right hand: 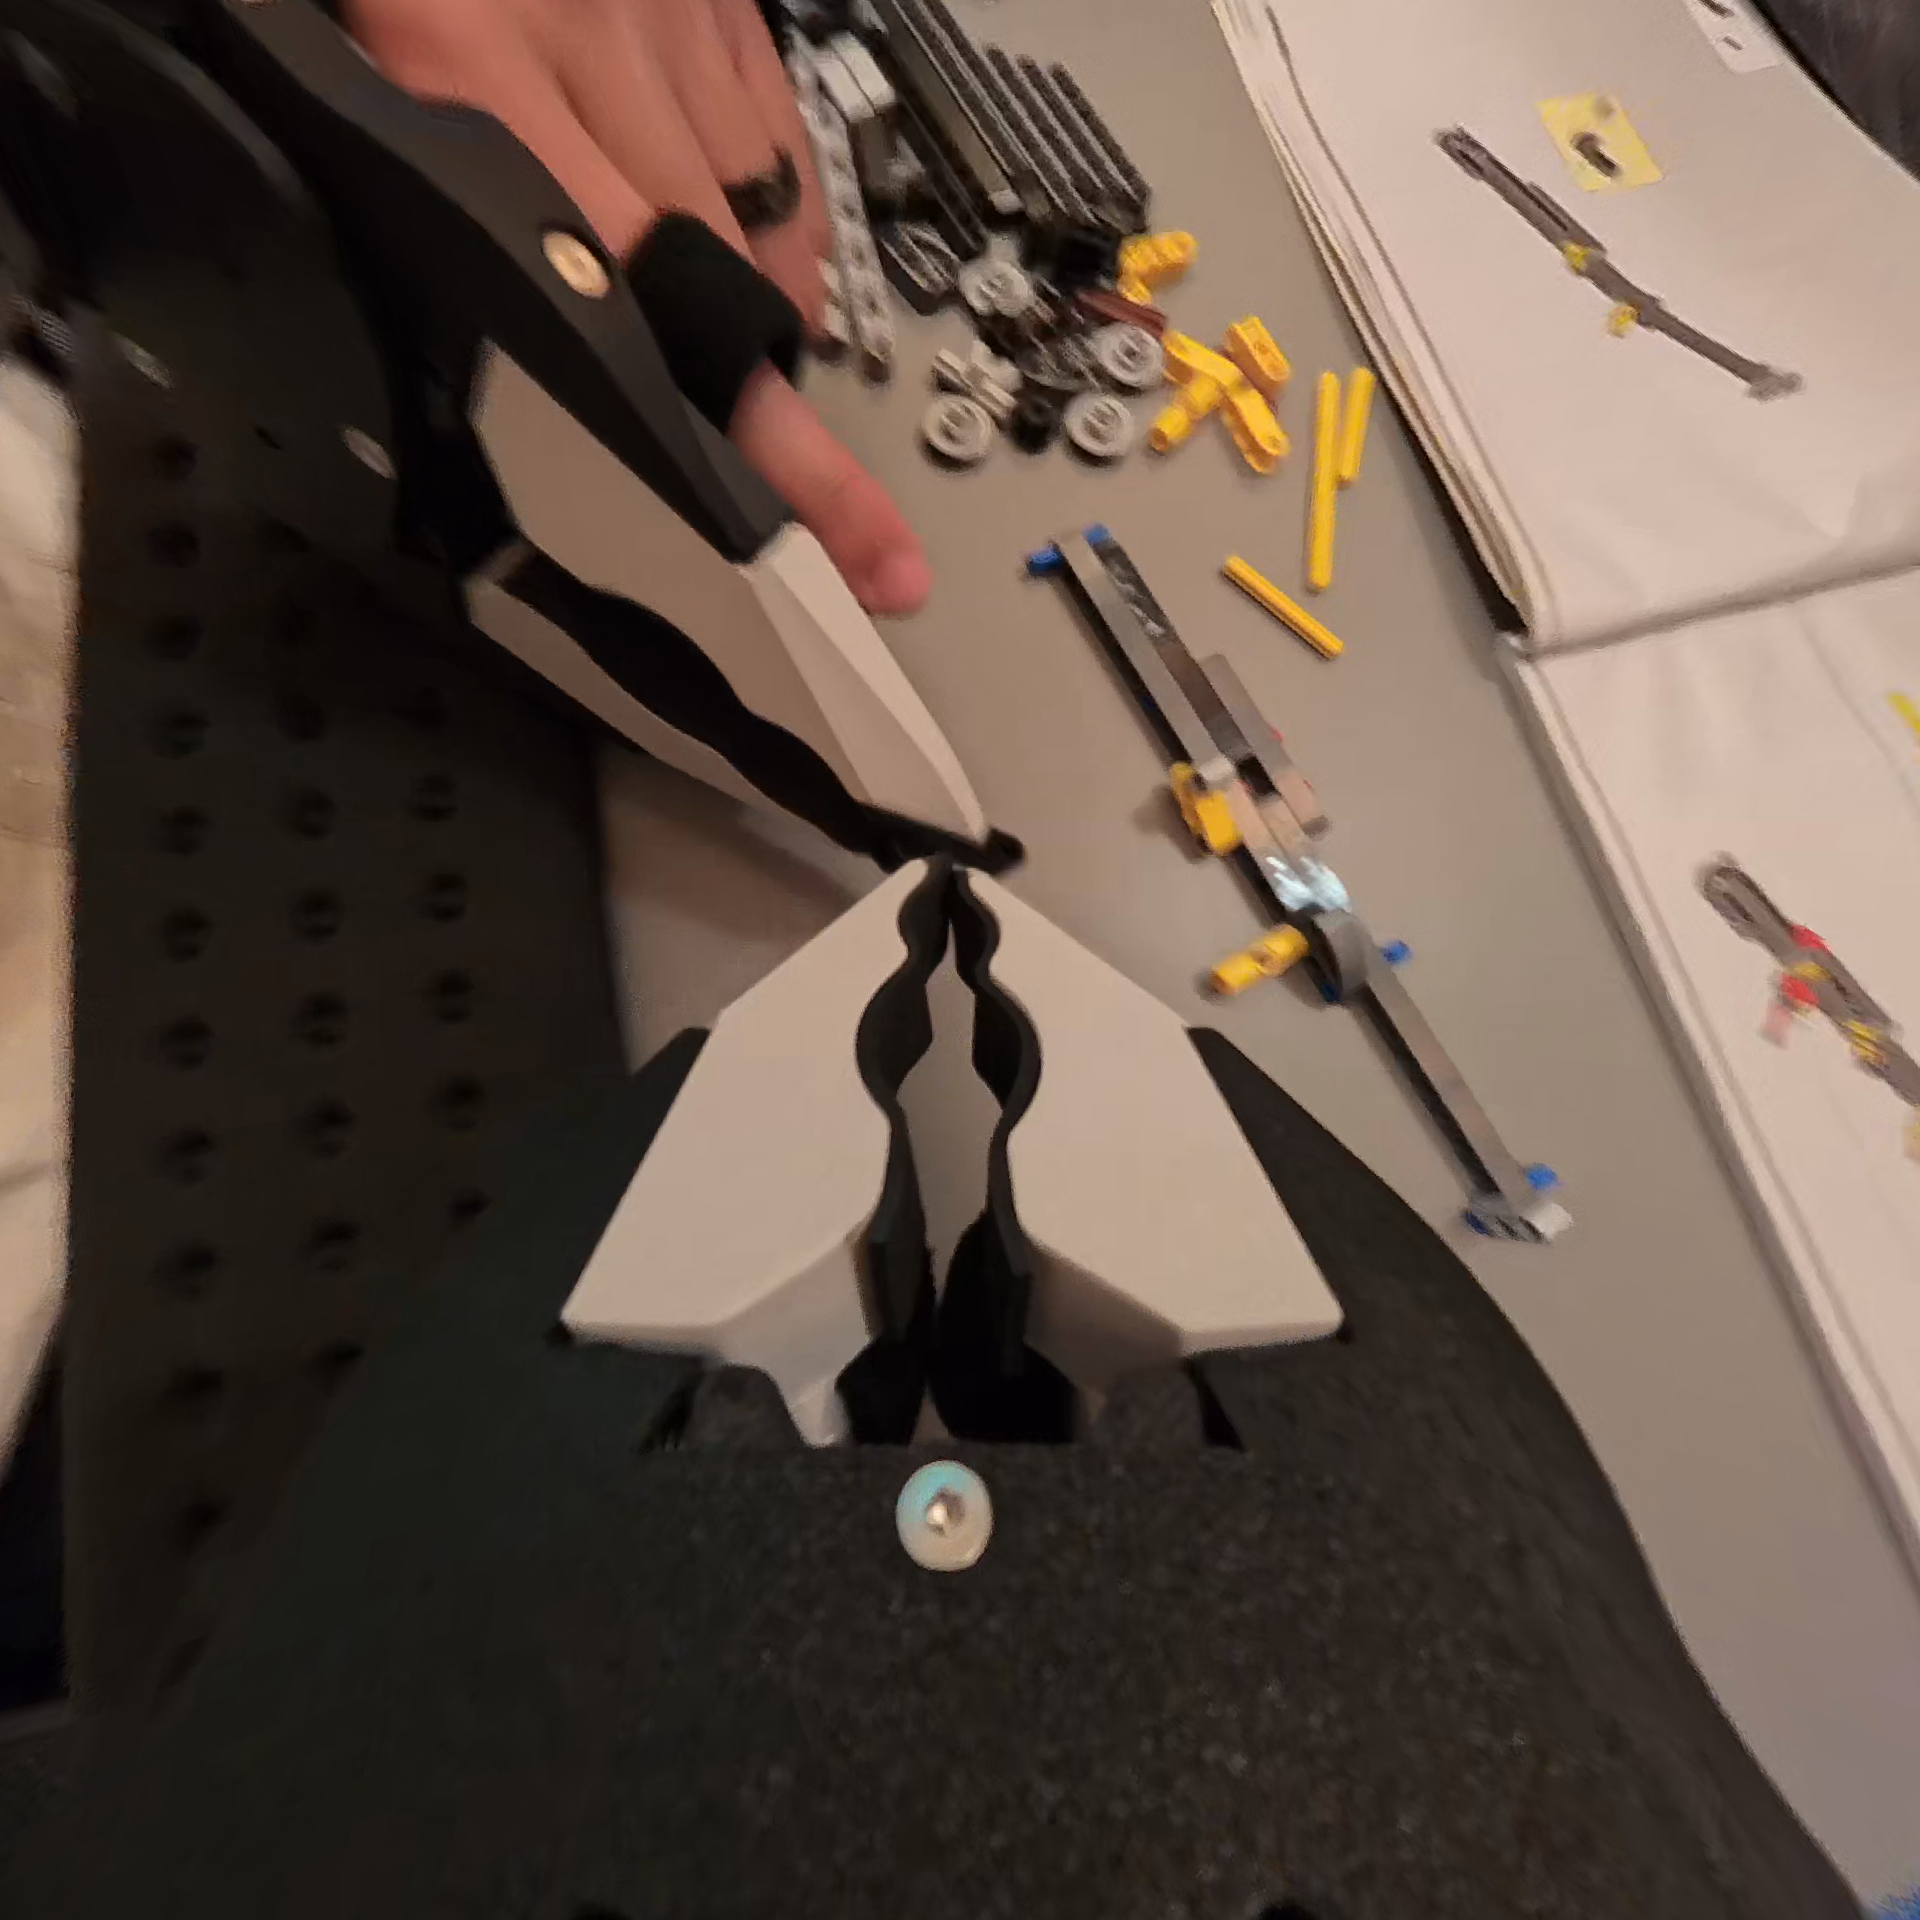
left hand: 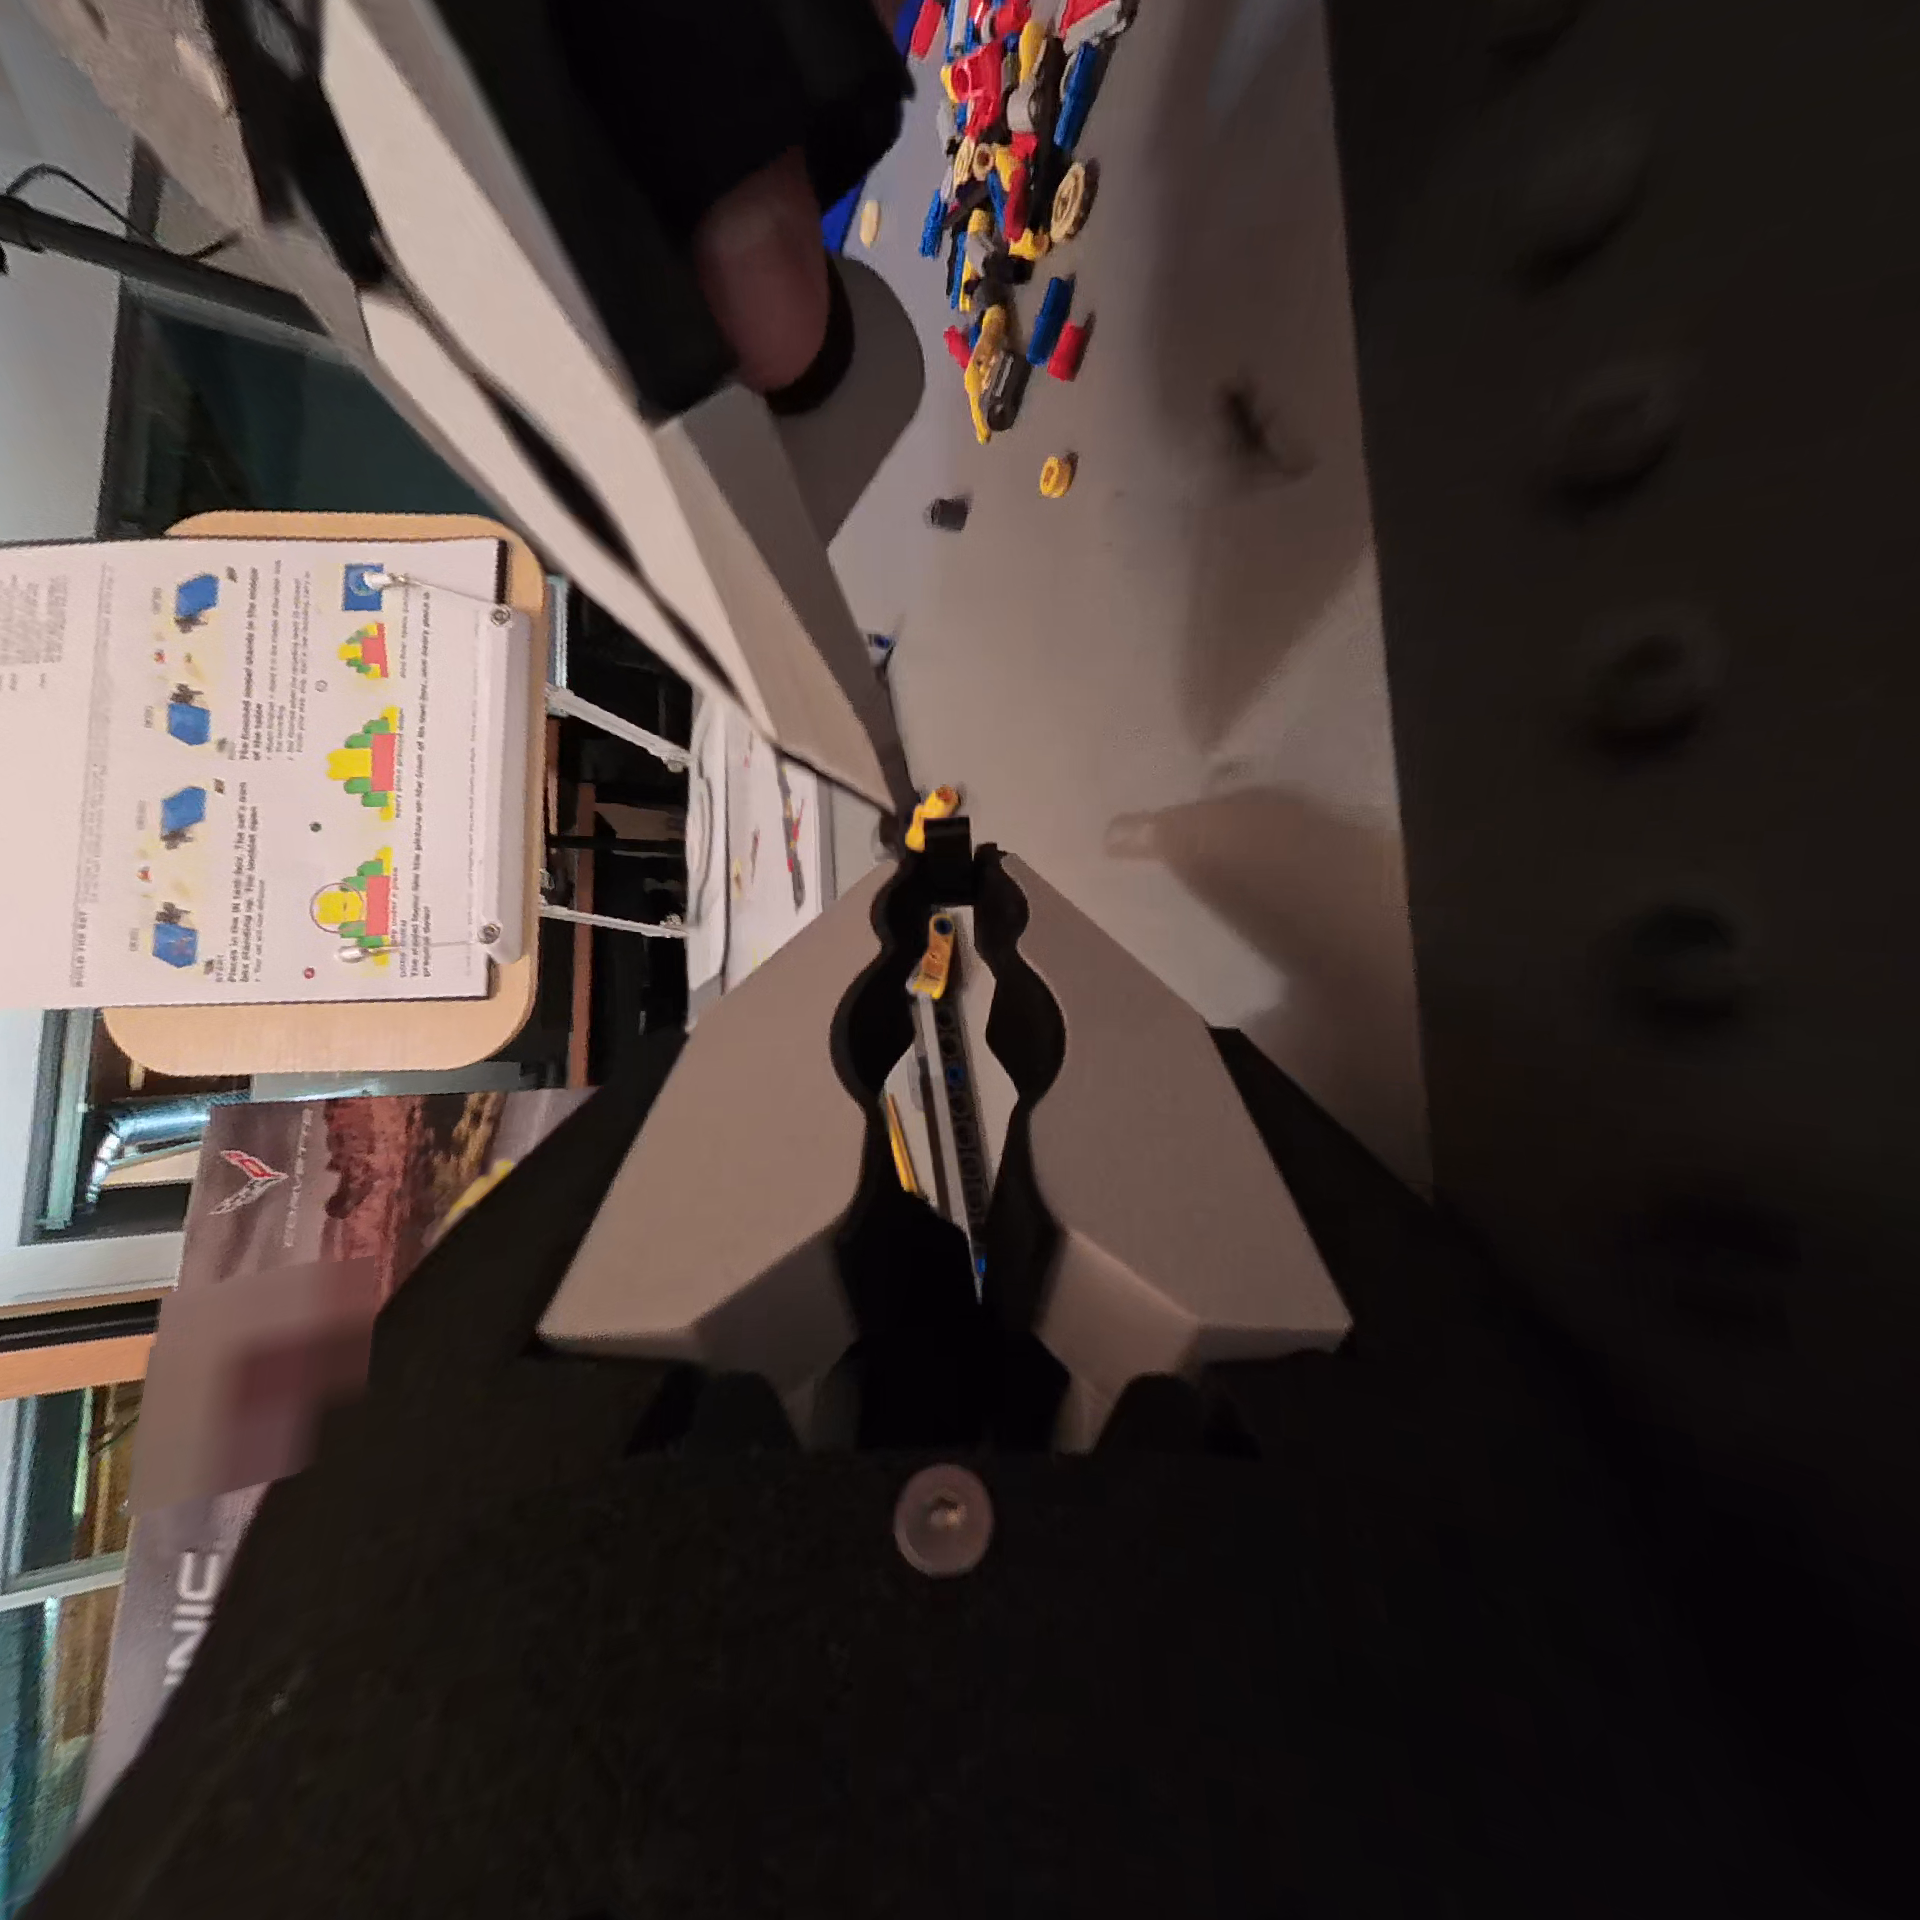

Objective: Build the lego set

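My left gripper (left hand: 940,868) is shut on a small black piece (left hand: 948,854) with a yellow bit (left hand: 932,816) at its far end, held above the grey table (left hand: 1143,623). My right gripper (right hand: 951,871) is shut, its tips touching the left gripper's tip (right hand: 987,840); I cannot tell if it pinches anything. In the left wrist view the right gripper (left hand: 888,805) comes in from the upper left. A long grey beam assembly (right hand: 1247,790) with blue pins and yellow parts lies on the table to the right; it also shows through the left fingers (left hand: 956,1091).
Loose yellow axles (right hand: 1325,478), yellow connectors (right hand: 1226,384), grey wheels (right hand: 1039,410) and black beams (right hand: 1018,135) lie at the back. An open instruction booklet (right hand: 1662,312) is at the right. A pile of coloured pieces (left hand: 1018,156), an instruction sheet on a stand (left hand: 260,779), and a hand (right hand: 727,260). Less than 4 cm separates the two grippers' tips.
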Demonstrator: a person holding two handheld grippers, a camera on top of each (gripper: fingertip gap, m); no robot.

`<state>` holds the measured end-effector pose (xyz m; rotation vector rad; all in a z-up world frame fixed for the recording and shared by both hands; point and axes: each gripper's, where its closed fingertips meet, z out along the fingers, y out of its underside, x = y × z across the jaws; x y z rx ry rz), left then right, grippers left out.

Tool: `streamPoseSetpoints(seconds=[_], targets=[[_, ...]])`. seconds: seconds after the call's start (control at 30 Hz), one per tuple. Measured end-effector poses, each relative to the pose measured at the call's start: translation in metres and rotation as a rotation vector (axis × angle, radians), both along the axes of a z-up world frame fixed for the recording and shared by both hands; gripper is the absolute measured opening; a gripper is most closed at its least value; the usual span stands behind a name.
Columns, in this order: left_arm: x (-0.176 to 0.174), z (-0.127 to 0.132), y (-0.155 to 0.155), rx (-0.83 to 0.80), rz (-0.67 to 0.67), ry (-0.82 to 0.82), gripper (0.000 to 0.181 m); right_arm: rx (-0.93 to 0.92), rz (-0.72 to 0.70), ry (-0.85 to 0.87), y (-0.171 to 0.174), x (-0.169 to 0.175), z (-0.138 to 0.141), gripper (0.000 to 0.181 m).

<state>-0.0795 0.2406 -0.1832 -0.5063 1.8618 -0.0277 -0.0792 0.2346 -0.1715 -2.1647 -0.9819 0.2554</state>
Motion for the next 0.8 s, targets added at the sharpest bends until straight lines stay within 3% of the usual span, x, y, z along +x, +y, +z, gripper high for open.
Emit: streamPoseSetpoints(seconds=[0.1, 0.3, 0.43, 0.67, 0.8], targets=[[-0.005, -0.001, 0.011, -0.043, 0.039, 0.007, 0.007, -0.012, -0.081, -0.057, -0.003, 0.027, -0.004, 0.0], [-0.015, 0.008, 0.029, -0.182, 0.101, -0.025, 0.006, -0.176, -0.178, 0.206, -0.059, 0.034, -0.002, 0.015], [-0.015, 0.013, 0.032, -0.186, 0.111, -0.036, 0.006, -0.163, -0.304, 0.084, -0.083, 0.053, -0.015, 0.019], [-0.015, 0.002, 0.027, -0.134, 0.094, 0.012, 0.006, -0.045, -0.481, 0.027, -0.065, 0.074, -0.027, 0.023], [-0.016, 0.002, 0.027, -0.135, 0.088, 0.014, 0.006, 0.057, -0.45, 0.035, -0.046, 0.079, -0.022, 0.017]])
